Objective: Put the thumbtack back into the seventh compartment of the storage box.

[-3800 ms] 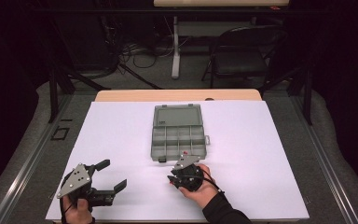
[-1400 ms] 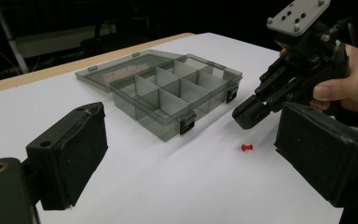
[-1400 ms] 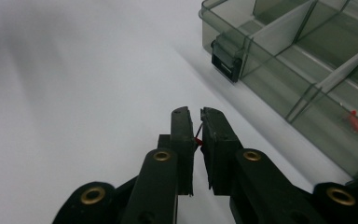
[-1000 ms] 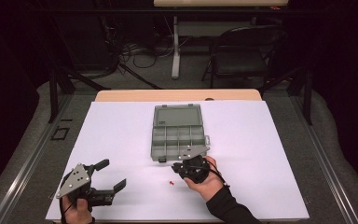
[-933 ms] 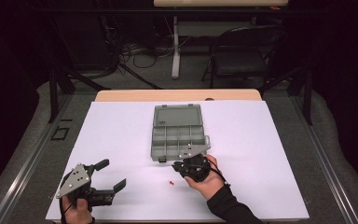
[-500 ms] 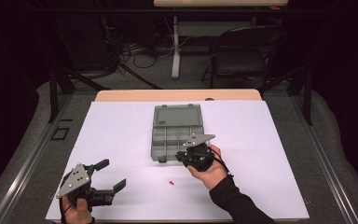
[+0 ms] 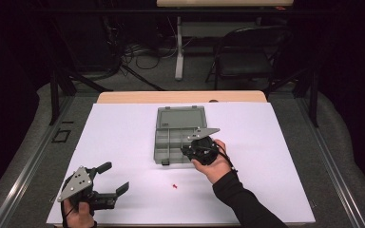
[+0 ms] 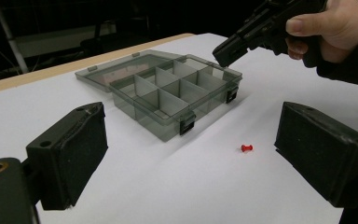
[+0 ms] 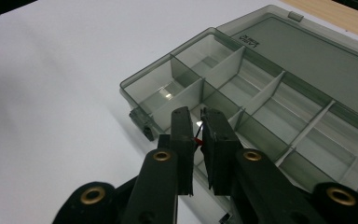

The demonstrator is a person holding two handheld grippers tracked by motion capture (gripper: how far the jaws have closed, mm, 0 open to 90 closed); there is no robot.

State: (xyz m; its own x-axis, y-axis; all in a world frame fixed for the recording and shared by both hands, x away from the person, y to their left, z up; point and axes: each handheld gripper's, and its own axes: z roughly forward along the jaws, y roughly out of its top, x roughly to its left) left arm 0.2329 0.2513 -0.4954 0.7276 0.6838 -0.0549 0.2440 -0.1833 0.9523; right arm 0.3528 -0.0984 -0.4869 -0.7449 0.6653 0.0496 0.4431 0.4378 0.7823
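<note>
Right claw (image 9: 196,128) pinches a red pin (image 9: 198,139) over the organizer box (image 9: 279,93); left claw (image 8: 191,154) gapes wide

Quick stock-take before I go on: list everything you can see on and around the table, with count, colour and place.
Organizer box: one, grey translucent, lid open flat, mid-table, divided compartments look empty.
Push pin: one, red, loose on the sheet in front of the box.
Small red item: one, pinched between the right tongs' jaws; probably another pin.
White sheet: one, covers the table.
Table: wooden far edge showing.
Chair: one, black, beyond the table.
Left tongs: black, open, near-left corner.
Right tongs: black, over the box's front compartments.
</note>
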